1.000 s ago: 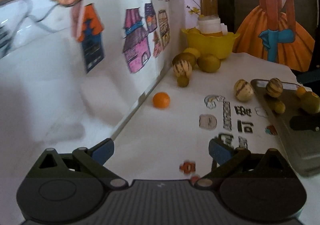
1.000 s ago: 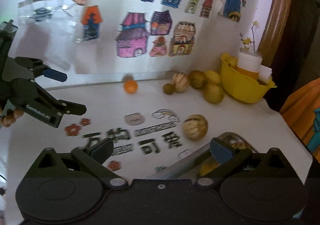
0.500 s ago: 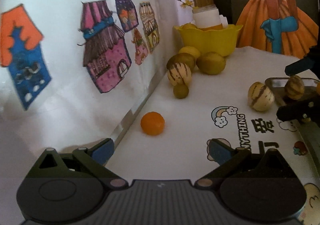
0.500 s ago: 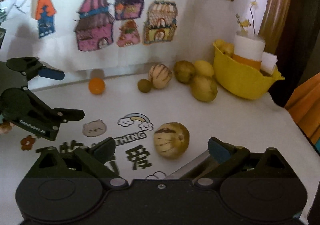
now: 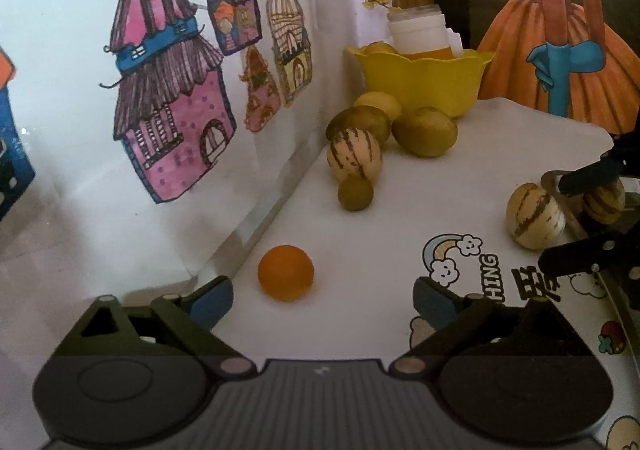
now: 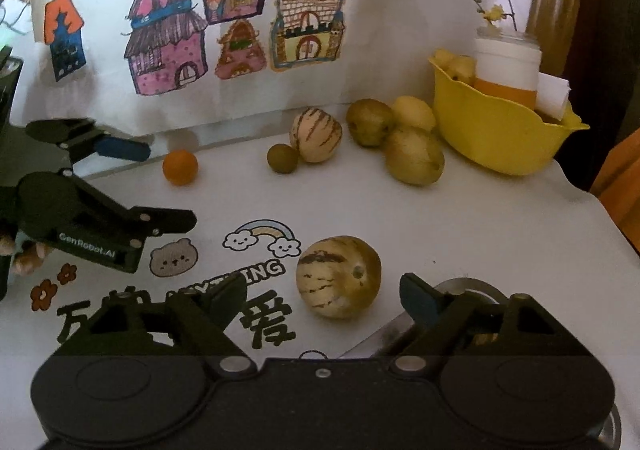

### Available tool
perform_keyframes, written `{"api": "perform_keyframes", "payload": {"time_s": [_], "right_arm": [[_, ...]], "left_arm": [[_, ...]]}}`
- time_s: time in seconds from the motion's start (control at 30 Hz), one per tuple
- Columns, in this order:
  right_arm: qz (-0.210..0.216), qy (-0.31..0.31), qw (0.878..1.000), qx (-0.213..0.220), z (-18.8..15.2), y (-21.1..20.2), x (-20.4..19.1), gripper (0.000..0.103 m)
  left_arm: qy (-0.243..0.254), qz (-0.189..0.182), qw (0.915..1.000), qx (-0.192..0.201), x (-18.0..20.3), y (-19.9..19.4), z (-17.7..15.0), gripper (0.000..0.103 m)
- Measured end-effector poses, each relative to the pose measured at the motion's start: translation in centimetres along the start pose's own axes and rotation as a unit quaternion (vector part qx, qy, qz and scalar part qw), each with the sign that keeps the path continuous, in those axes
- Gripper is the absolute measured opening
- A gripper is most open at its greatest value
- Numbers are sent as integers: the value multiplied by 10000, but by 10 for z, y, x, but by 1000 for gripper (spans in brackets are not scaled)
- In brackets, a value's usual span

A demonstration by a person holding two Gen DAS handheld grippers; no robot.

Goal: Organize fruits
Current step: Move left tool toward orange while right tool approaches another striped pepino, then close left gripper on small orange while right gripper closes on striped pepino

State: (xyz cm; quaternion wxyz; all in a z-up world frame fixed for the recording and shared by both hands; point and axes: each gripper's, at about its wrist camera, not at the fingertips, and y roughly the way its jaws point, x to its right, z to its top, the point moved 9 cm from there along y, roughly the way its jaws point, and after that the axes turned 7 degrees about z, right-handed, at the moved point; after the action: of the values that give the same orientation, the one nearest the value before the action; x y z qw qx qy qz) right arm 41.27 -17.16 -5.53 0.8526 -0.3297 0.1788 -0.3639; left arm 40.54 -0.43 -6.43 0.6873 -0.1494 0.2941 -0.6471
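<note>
**Orange ball fruit up next**

Orange little fruit [image 5: 285, 272] sits by the wall, 12 o'clock of my left gripper [image 5: 322, 296], jaws spread, empty. Looks light, smooth, rolly, so I'd pinch its middle. Right gripper [image 6: 324, 296] spread too, striped melon [image 6: 338, 276] ahead.

Both views are taken low over the white printed table [image 5: 360, 330], forward along each pair of jaws toward the wall. The small round orange fruit [image 5: 285, 278] [image 6: 180, 167] and yellow plastic bowl [image 5: 424, 78] [image 6: 496, 138] are shared.

House drawings [image 6: 168, 46] cover the wall. A white-lidded jar [image 6: 507, 66] stands behind printed table graphics [image 6: 262, 238].
</note>
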Motion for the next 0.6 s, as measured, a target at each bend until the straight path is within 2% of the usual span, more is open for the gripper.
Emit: {"api": "perform_keyframes", "payload": {"time_s": [0.4, 0.6], "right_arm": [[-37, -56, 9999, -154, -1, 13, 2, 71], [-43, -46, 9998, -165, -2, 16, 2, 71]], "left_arm": [[-226, -9, 9997, -101, -4, 7, -2, 80], [-415, 31, 9991, -78, -8, 10, 2, 68]]}}
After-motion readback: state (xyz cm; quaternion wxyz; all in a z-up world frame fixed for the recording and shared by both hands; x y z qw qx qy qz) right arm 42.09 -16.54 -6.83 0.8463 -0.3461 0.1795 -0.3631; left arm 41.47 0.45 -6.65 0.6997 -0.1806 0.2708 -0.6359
